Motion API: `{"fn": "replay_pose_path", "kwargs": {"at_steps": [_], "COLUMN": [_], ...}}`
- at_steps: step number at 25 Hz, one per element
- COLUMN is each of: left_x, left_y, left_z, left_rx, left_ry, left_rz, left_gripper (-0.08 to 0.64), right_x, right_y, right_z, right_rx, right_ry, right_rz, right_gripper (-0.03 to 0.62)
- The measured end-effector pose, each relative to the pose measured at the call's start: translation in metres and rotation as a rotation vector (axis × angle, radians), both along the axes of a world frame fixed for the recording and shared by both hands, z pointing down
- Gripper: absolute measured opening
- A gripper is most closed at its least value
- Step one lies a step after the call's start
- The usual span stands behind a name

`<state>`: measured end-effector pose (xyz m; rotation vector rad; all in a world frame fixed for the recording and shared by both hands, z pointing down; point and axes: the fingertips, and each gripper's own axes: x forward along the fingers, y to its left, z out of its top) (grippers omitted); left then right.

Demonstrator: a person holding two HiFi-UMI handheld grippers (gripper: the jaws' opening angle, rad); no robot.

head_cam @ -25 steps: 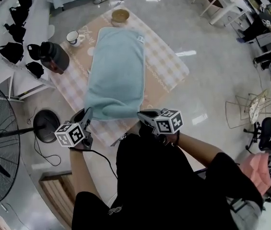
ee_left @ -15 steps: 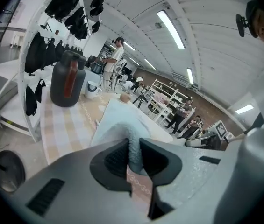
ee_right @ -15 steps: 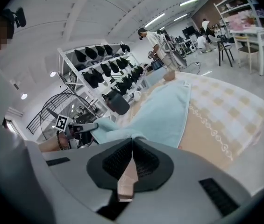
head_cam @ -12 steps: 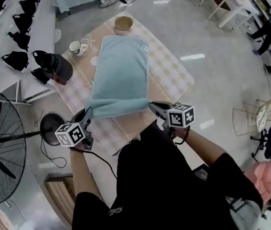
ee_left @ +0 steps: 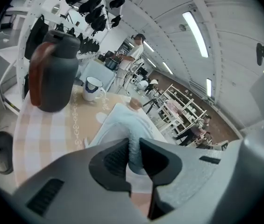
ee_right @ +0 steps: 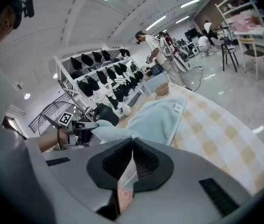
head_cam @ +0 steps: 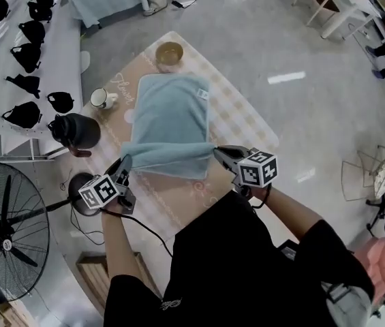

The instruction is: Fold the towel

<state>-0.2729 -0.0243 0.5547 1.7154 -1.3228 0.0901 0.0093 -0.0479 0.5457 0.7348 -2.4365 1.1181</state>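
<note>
- Head view: the pale blue towel [head_cam: 168, 125] lies lengthwise on a checked cloth [head_cam: 243, 118] that covers the tabletop. Its far end is flat on the cloth and its near edge is lifted clear of it.
- That near edge runs taut from left to right between the two grippers, with a short flap of towel hanging below it.
- Left gripper [head_cam: 125, 162]: it holds the near left corner. The left gripper view shows a bunched fold of blue cloth squeezed between the dark pads, the jaws slightly parted by its thickness.
- Right gripper [head_cam: 218, 152]: it holds the near right corner. The right gripper view shows the jaws almost touching, with a thin hem of towel pinched between them.
- A small white label [head_cam: 202, 94] sits by the towel's far right corner.
- A tan bowl [head_cam: 170, 53] stands just beyond the towel's far end.
- A white mug [head_cam: 100, 99] stands left of the towel, and a dark jug [head_cam: 76, 131] nearer on the cloth's left edge.
- On the floor to the left stand a fan [head_cam: 5, 234] and a white rack [head_cam: 15, 53] of dark items.
</note>
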Motion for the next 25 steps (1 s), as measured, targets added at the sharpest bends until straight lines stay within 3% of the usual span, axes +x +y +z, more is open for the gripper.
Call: {"fn": "replay_pose_path", "kwargs": {"at_steps": [5,17,25], "left_x": [0.002,0.005,0.005], "left_y": [-0.055,-0.161,-0.214], "left_z": [0.018,0.045,0.054], "left_rx": [-0.044,-0.096,-0.09], "left_ry": [-0.131,-0.166,-0.217], "left_rz": [-0.015,-0.043,-0.065], "left_gripper": [0.051,0.051,0.052], "right_x": [0.002,0.008,0.009], "right_y": [-0.048,-0.138,-0.194], "right_z": [0.009,0.03,0.043], "right_rx": [0.045,0.012,0.003], "right_ry": [0.04,0.032,0.032], "right_rz": [-0.041,-0.032,-0.024], "right_gripper": [0.011,0.011,0.011]}}
